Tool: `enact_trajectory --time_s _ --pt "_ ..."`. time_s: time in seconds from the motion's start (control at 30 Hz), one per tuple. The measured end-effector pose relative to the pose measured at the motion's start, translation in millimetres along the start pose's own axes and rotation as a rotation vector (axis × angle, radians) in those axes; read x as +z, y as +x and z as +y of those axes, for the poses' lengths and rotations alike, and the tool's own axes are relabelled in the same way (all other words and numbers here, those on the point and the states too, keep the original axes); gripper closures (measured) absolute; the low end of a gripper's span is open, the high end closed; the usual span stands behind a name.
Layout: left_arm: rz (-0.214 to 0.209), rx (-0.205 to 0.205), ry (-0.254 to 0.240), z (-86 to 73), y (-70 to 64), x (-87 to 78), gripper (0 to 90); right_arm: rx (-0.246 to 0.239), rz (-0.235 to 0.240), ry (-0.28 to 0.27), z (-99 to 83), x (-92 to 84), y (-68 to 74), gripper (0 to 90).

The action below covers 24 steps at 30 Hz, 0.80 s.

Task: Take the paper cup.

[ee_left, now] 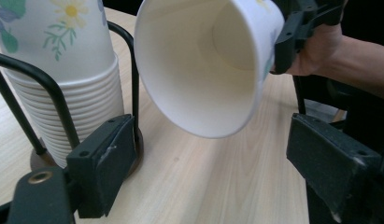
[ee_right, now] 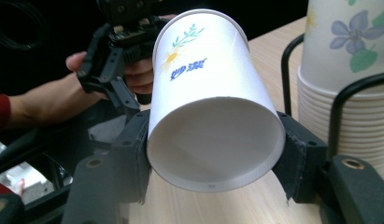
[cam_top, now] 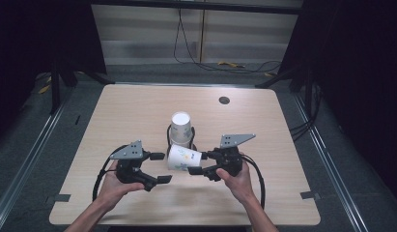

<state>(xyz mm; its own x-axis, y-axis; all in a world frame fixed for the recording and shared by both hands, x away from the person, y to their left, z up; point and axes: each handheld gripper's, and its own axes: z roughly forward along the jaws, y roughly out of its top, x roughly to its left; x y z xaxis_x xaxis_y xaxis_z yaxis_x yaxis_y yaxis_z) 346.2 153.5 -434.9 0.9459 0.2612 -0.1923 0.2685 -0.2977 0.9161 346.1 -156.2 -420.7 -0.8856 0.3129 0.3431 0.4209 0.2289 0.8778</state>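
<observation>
A white paper cup (ee_right: 203, 88) is printed with a yellow daisy, green sprigs and blue lettering; its inside (ee_left: 213, 60) is plain white. The stacked cups (ee_left: 63, 70) are white with yellow and violet flowers and green leaves, and are kept in a black wire holder (ee_left: 54, 93). The table (cam_top: 138, 111) is finished in pale wood grain. Both grippers are black.

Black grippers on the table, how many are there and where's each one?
2. The left gripper hovers open at the near left; the right gripper sits near right, clamped on the base end of a paper cup lying sideways.
</observation>
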Motion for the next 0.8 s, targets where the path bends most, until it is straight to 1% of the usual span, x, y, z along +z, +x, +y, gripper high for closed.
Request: enact_trajectory --time_s 0.07,0.17,0.2,0.33,0.37,0.4,0.43,0.53,0.7,0.77,0.8 --pt "-0.005 0.0 -0.006 0.2 0.3 -0.4 15.6 0.005 0.008 -0.014 -1.1 0.9 0.1 37.4" --pt "-0.03 -0.013 -0.021 0.4 0.3 -0.4 15.6 0.005 0.012 -0.007 -2.8 3.4 0.4 37.4" --pt "-0.031 -0.02 -0.03 0.5 -0.1 -0.2 15.6 0.002 0.016 -0.006 -2.9 4.1 0.5 37.4" --pt "-0.019 -0.021 -0.044 1.2 1.0 0.5 15.5 -0.008 0.032 -0.001 -2.1 5.5 2.3 37.4" --pt "-0.003 -0.02 -0.045 1.3 1.1 0.6 15.6 -0.007 0.035 0.003 -2.3 6.2 2.6 37.4" --pt "0.001 -0.014 -0.054 1.2 1.3 0.6 15.5 -0.005 0.04 0.011 -2.5 7.3 2.5 37.4" --pt "-0.001 -0.006 -0.052 1.0 1.6 0.4 15.5 -0.006 0.038 0.014 -2.5 8.0 3.1 37.4" --pt "0.006 -0.011 -0.059 0.9 2.1 1.1 15.5 -0.009 0.043 0.02 -2.1 9.7 3.9 37.4" --pt "-0.002 -0.007 -0.062 0.9 2.7 1.9 14.9 -0.018 0.044 0.041 -2.4 13.9 4.7 37.4" --pt "-0.006 -0.021 -0.065 0.6 3.5 3.2 13.5 -0.021 0.045 0.046 -2.3 14.7 5.3 37.4" --pt "0.0 -0.034 -0.067 0.8 3.6 4.8 11.5 -0.021 0.045 0.047 -2.2 14.8 5.5 37.4"
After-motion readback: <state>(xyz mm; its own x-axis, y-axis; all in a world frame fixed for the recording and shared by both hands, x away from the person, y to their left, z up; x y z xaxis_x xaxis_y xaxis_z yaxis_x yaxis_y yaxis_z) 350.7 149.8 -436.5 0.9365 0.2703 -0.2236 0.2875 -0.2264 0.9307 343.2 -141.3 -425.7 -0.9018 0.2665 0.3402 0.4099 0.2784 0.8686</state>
